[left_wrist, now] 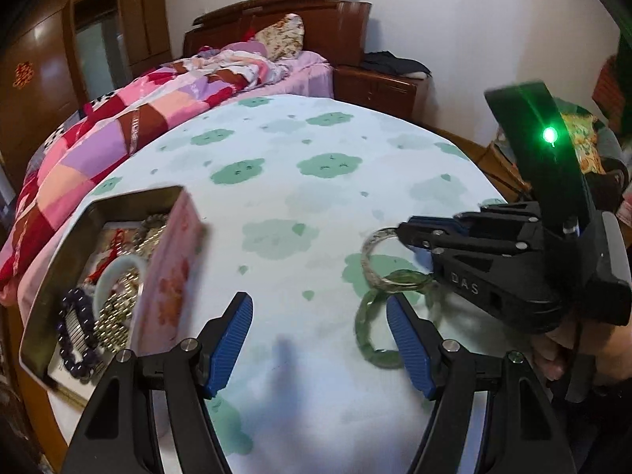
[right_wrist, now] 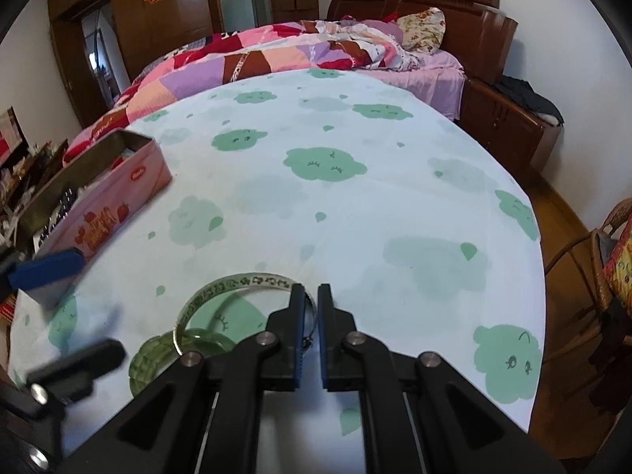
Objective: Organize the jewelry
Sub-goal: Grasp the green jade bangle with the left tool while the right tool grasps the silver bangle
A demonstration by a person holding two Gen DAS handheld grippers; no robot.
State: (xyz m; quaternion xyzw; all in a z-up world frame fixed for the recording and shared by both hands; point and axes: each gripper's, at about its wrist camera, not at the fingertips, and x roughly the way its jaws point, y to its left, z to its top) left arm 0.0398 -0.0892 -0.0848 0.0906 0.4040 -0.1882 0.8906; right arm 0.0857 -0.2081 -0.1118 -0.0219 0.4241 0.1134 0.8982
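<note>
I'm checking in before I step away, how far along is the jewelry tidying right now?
Partly done. The pink tin already holds beads, chains and a pale bangle. In hand: the right hand-held gripper is shut on the thin patterned bangle, which overlaps a green jade bangle on the tablecloth. The left hand-held gripper is open and empty beside them. Both bangles are left to go in.

The right gripper (left_wrist: 399, 229) bears the letters "DAS" (the pink tin's (right_wrist: 118, 197) label is unreadable).
</note>
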